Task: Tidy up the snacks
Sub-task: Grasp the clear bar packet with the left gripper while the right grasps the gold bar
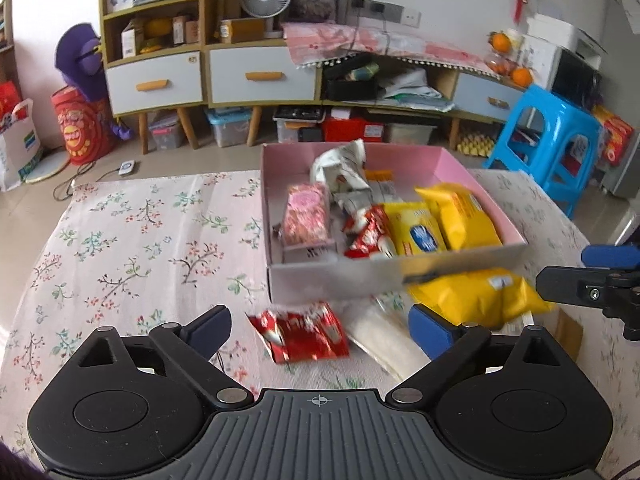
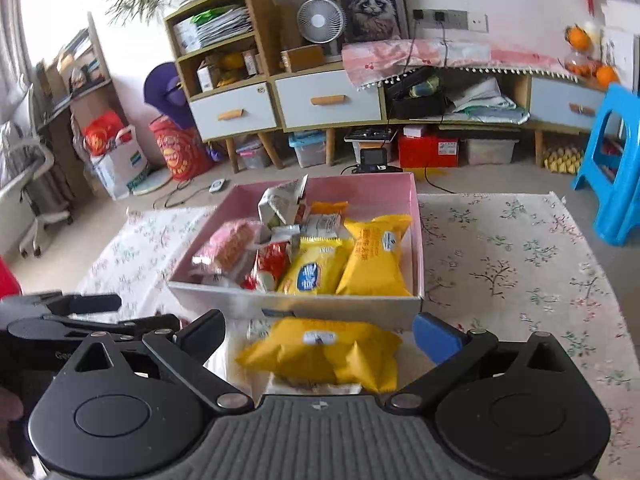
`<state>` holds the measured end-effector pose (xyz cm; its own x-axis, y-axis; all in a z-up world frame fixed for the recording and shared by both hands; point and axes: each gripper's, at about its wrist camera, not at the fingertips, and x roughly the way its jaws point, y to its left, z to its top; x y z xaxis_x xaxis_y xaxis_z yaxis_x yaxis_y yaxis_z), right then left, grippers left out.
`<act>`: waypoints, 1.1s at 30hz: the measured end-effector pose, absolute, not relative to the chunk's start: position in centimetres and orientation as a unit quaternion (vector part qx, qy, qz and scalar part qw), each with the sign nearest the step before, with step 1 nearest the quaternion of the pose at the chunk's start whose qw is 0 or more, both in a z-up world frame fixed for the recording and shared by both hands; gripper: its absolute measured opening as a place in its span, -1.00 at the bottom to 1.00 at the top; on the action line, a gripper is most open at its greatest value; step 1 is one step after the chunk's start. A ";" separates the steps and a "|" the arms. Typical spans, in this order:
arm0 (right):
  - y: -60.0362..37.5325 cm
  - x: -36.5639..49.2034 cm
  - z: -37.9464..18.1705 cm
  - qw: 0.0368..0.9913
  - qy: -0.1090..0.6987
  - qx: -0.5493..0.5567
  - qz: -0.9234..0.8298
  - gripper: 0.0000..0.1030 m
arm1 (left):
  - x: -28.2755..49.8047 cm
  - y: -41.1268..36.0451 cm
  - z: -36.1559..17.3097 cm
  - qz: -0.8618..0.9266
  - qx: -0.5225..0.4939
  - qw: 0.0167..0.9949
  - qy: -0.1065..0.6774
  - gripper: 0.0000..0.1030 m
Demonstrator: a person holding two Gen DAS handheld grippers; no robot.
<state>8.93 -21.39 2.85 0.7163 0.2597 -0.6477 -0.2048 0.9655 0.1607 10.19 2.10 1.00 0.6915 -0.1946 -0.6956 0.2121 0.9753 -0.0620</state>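
Pink box (image 1: 404, 280), centre of the frame, on the floral tabletop (image 1: 132, 248): holds yellow packets (image 2: 374, 258), a red packet (image 1: 366, 236), a pink packet (image 1: 306, 216) and white wrappers (image 1: 344, 170).

Left tool (image 1: 320, 328): released, jaws spread wide either side of a loose red packet (image 1: 300, 336) at lower centre.

Right tool (image 2: 320, 334): released, jaws wide either side of a yellow packet (image 2: 320, 352) lying just before the box.

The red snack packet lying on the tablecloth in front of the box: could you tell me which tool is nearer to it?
Left. The left tool stands open around the red snack packet, without touching it. The right tool sits further right, open around the yellow packet.
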 end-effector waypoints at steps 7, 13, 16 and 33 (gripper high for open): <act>-20.7 7.0 1.7 0.922 0.363 -0.023 0.135 0.82 | 9.6 1.6 -0.4 -0.099 -0.009 0.901 0.423 0.88; -20.3 6.4 1.0 0.915 0.378 -0.047 0.132 0.82 | 10.0 1.3 -1.4 -0.082 -0.079 0.881 0.458 0.88; -20.4 6.3 0.5 0.909 0.392 -0.057 0.128 0.82 | 10.3 0.8 -1.8 -0.079 -0.095 0.877 0.464 0.87; -25.6 8.5 -1.1 0.894 0.448 -0.019 0.010 0.82 | 11.6 -1.3 -3.6 -0.059 -0.073 0.874 0.477 0.48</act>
